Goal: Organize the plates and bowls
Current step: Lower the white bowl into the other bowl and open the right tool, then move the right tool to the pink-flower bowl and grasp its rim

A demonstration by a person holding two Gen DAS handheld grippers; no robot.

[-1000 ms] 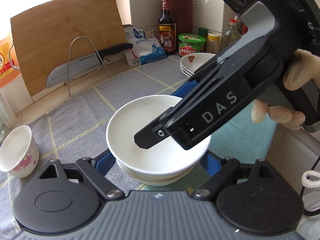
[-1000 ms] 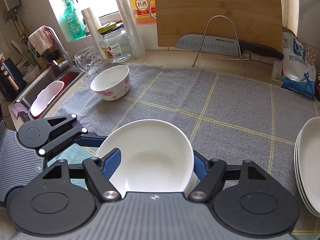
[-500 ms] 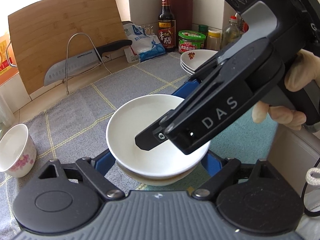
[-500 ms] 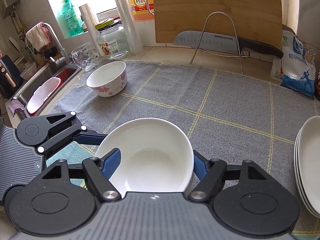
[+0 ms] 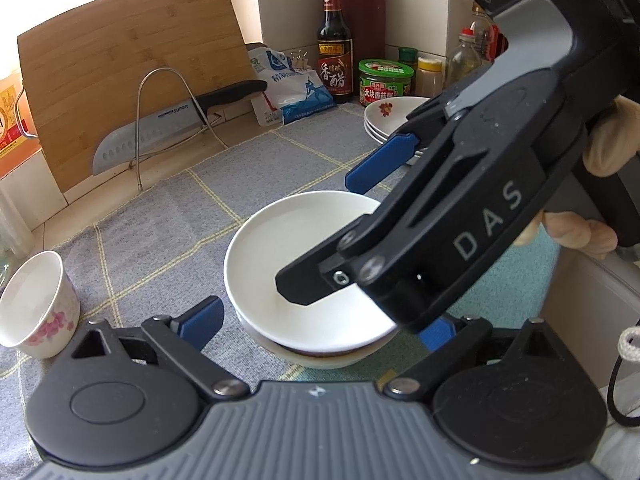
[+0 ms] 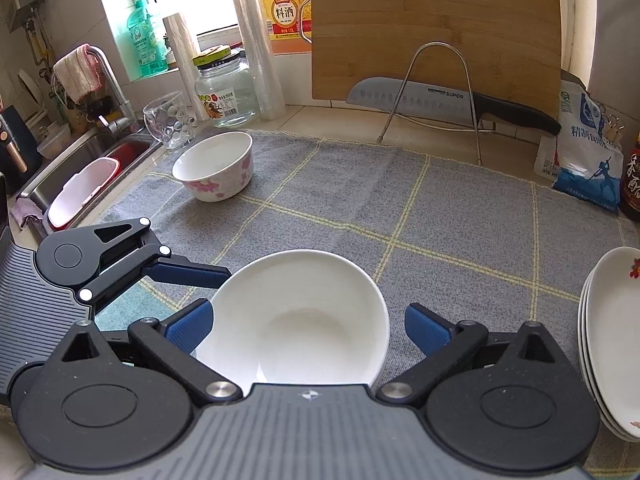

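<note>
A plain white bowl [image 5: 308,264] [image 6: 296,320] sits nested in a second bowl [image 5: 320,356] on the grey checked mat [image 6: 440,216]. My right gripper [image 6: 306,326] straddles it. Its jaws are opening, and the blue pads [image 6: 426,328] stand clear of the rim. My left gripper [image 5: 318,326] reaches around the same stack from the other side. Its jaws are also opening, with their pads [image 5: 200,320] off the bowls. In the left wrist view the right gripper [image 5: 320,236] hangs over the bowl. A floral bowl [image 6: 216,168] [image 5: 36,308] and a stack of plates [image 6: 612,340] [image 5: 392,116] stand apart.
A bamboo cutting board [image 6: 432,28] and a knife [image 6: 440,98] on a wire stand line the back wall. Near them are a salt bag [image 6: 580,160], sauce bottles [image 5: 334,48] and jars. The sink [image 6: 80,168], a glass cup [image 6: 168,120] and a glass jar [image 6: 226,88] are at the left.
The right gripper's pads, earlier against the bowl's rim, have sprung wide apart and let the bowl go. The left gripper's jaws have widened a little. Neither hand has shifted.
</note>
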